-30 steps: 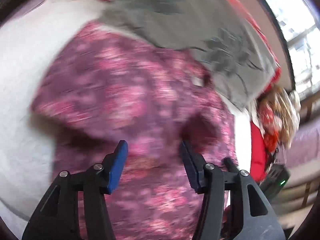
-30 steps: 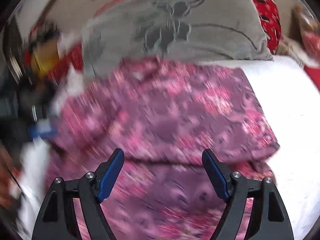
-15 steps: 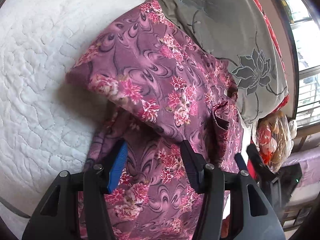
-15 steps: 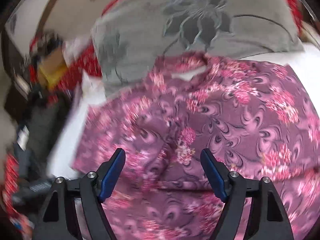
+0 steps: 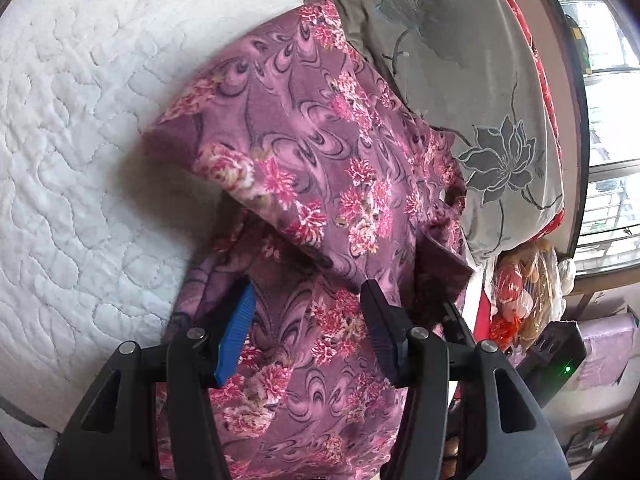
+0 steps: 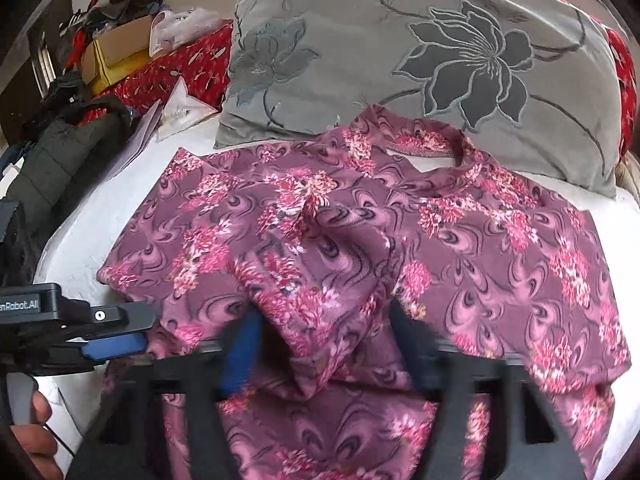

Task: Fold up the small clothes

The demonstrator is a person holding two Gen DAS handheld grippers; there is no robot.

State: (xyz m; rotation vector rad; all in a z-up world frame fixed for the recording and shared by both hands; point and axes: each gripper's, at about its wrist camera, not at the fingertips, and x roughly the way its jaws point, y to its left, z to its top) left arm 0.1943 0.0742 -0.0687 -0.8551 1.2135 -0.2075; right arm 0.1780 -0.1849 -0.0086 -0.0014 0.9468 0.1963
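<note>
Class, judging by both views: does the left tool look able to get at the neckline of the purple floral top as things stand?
Probably yes. The neckline lies uncovered near the grey pillow, and the left tool hovers open over the floral top with nothing between.

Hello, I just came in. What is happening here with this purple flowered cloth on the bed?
A person with a gripper in each hand is folding a purple floral top spread on a white quilted bed, its collar toward a grey flower pillow. The right gripper has just been closing; a raised fold of the cloth lies between its blurred fingers, though a firm pinch cannot be confirmed. The left gripper sits half open over the top's edge, gripping nothing.
</note>
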